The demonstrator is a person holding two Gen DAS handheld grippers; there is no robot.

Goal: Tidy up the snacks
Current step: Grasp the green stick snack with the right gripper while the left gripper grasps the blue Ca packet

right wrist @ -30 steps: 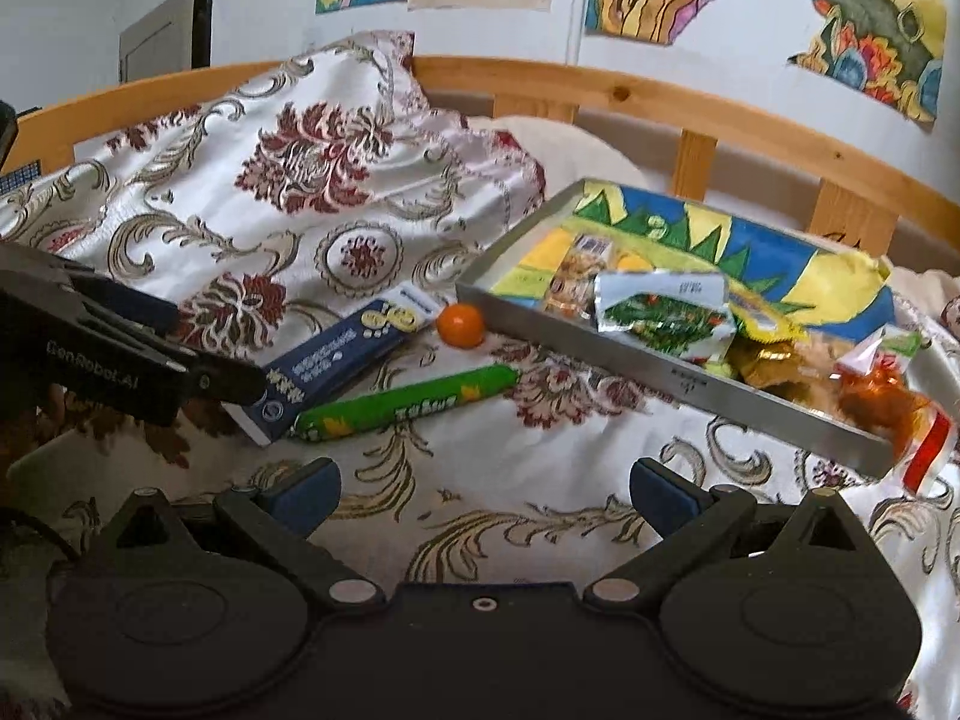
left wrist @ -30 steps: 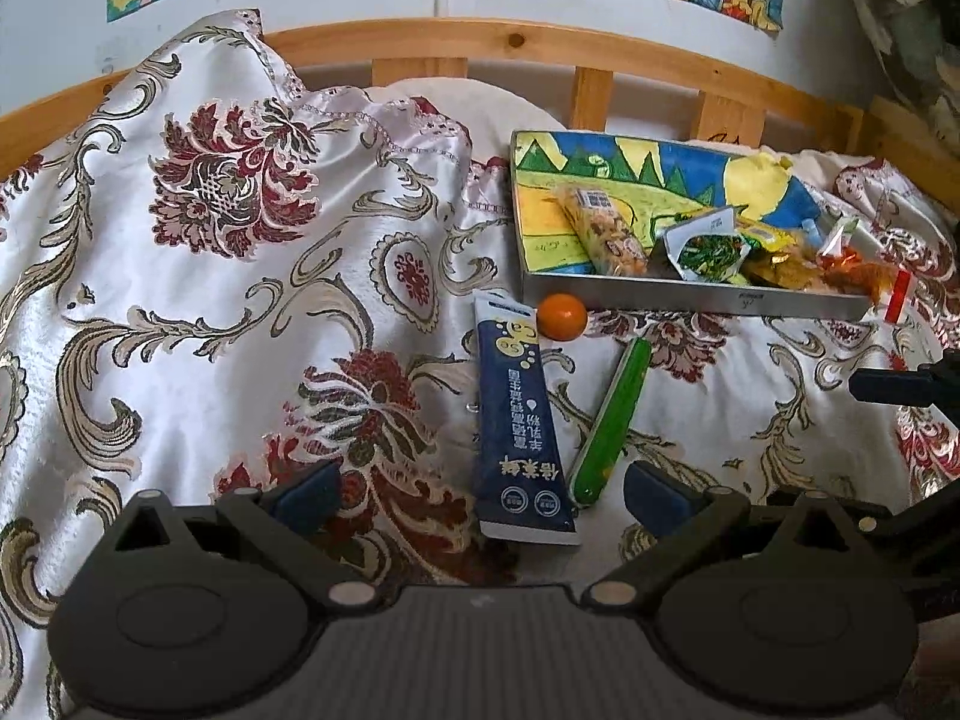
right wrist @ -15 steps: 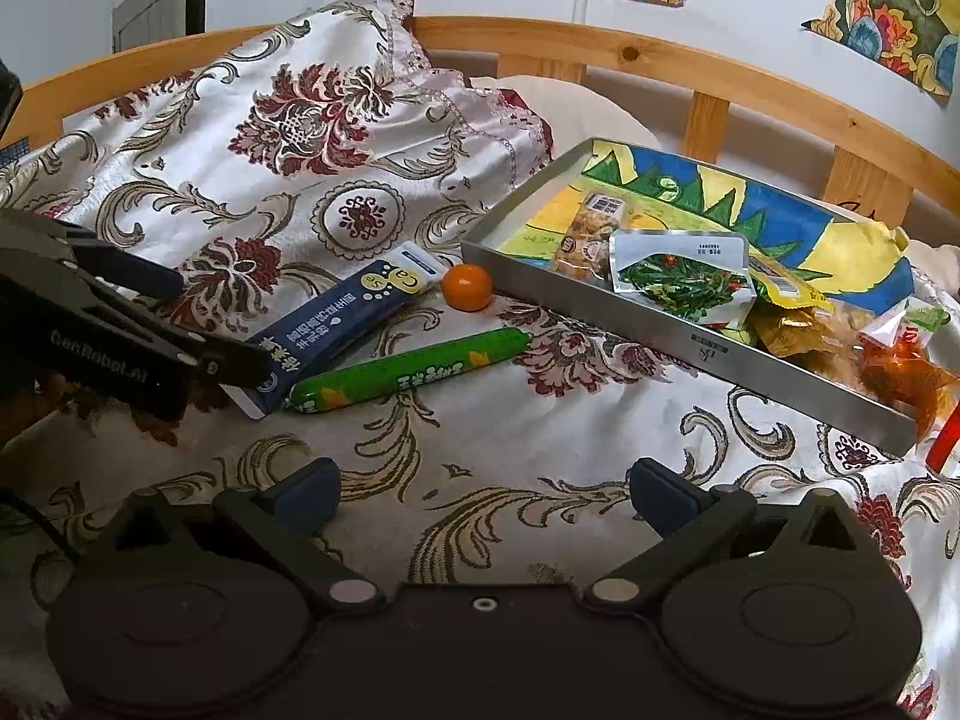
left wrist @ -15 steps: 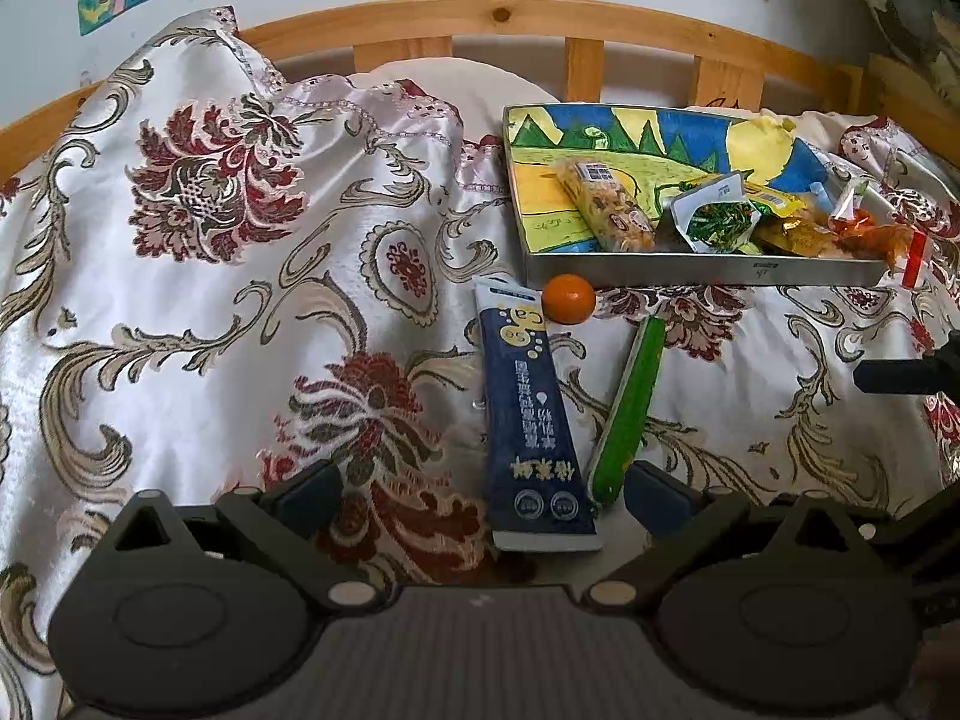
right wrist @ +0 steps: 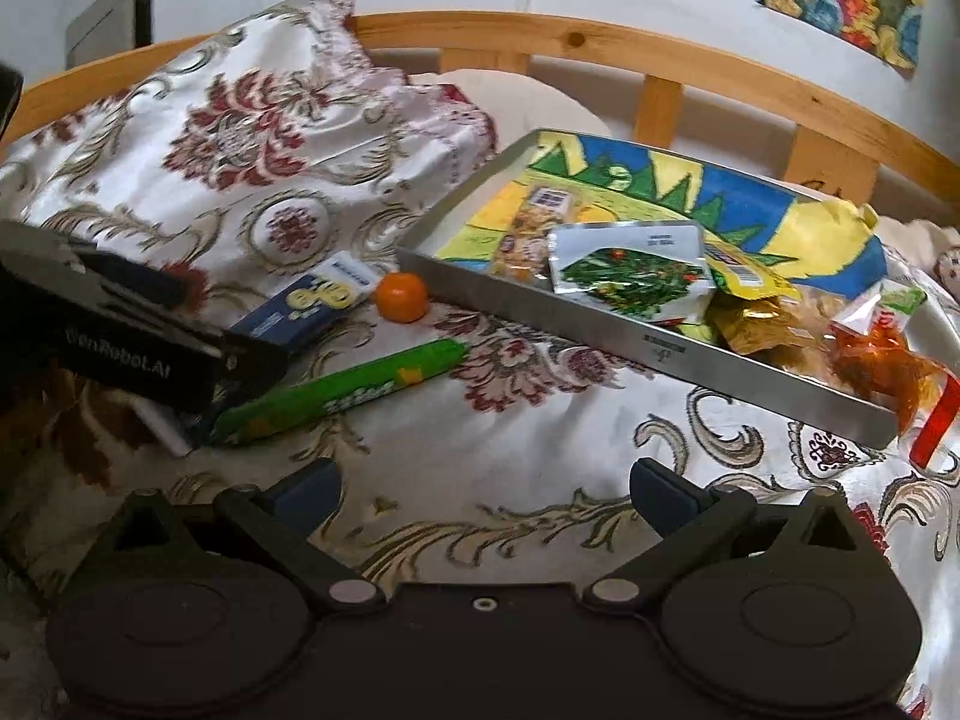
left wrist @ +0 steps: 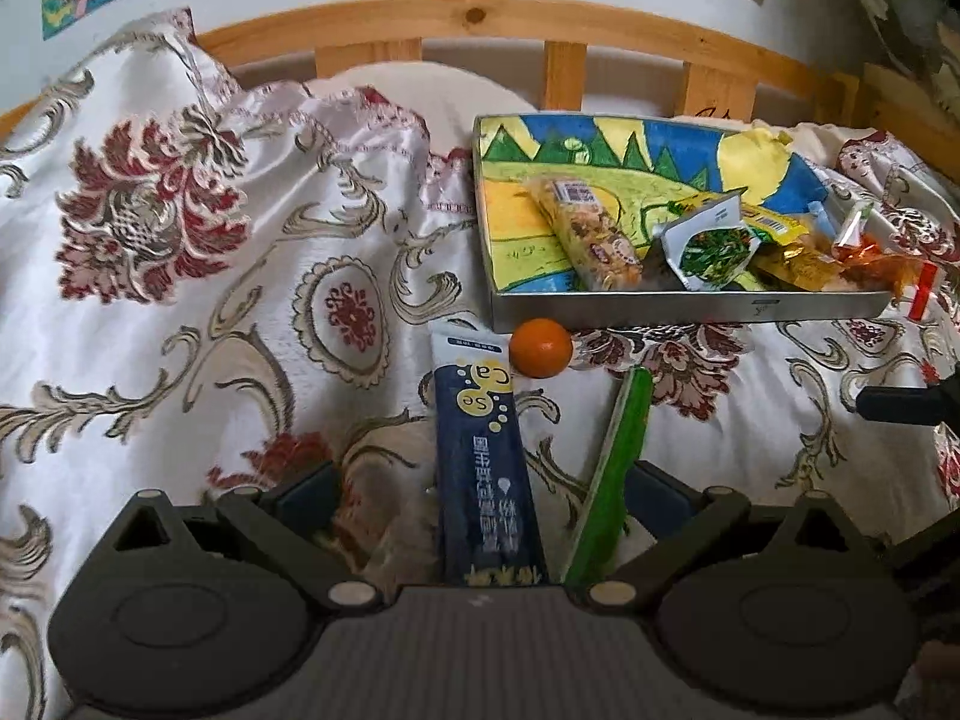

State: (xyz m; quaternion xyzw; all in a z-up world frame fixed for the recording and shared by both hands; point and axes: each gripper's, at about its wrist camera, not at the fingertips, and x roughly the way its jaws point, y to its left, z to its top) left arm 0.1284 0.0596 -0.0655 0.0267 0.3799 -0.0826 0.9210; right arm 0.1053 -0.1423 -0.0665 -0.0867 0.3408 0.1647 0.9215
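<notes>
Here the left gripper (left wrist: 480, 498), jaws wide, straddles the blue packet (left wrist: 486, 468) and green stick (left wrist: 606, 480) at lower centre; the right gripper (right wrist: 483, 495) gapes empty, the tray (left wrist: 684, 307) upper right.

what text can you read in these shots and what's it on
"GenRobot.AI", blurred at its start: side of the left gripper.
"Ca" and "Se": yellow bubbles on the blue packet.
Chinese characters run along the blue packet; too blurred to give.
White lettering on the green stick: unreadable.
Small mark on the tray wall: too small.
Labels and barcodes on the tray's snack bags: too small.
</notes>
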